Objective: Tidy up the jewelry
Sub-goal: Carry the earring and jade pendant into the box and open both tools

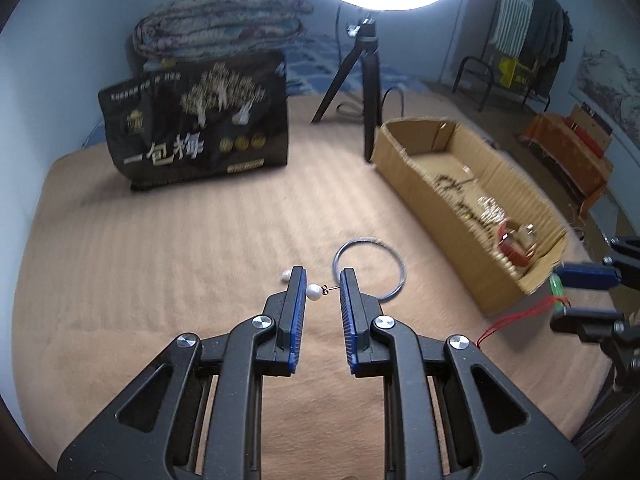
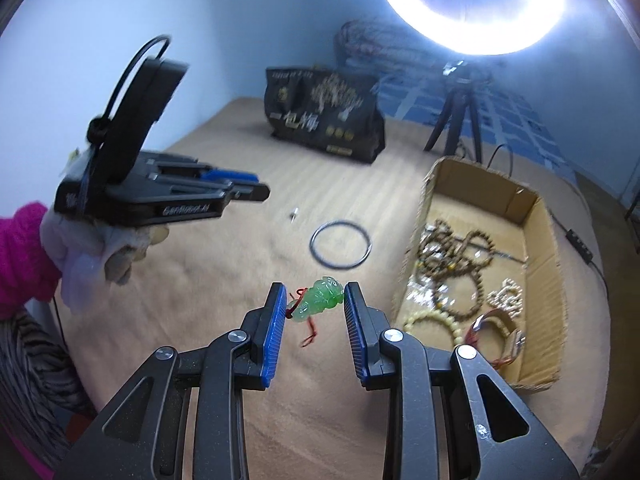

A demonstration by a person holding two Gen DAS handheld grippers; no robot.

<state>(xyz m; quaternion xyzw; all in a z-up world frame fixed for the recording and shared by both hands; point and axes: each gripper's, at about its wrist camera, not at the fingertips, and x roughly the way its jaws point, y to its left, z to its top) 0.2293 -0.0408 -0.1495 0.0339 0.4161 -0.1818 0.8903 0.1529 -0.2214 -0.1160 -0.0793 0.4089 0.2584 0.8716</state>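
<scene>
A pearl earring [image 1: 315, 291] is being gripped crosswise in the left gripper [image 1: 323, 286]: the bead is being pressed against one blue pad and the thin post against the other. A second pearl earring [image 1: 286, 276] is lying on the tan blanket [image 1: 160, 264] just beyond the left finger, beside a metal bangle [image 1: 370, 268].

A green jade pendant [image 2: 320, 300] is being clamped between the pads of the right gripper [image 2: 315, 300], with its red cord [image 2: 309, 336] dangling beneath.

Farther to the right, beaded bracelets [image 2: 460, 272] are being kept in an open cardboard box [image 2: 544, 248] resting on the blanket. Behind, a black printed bag [image 1: 200, 128] is being lit by a ring light [image 2: 472, 4] on a tripod [image 1: 360, 80]. The left gripper is being carried by a gloved hand [image 2: 96, 248] with a pink sleeve [image 2: 24, 256].
</scene>
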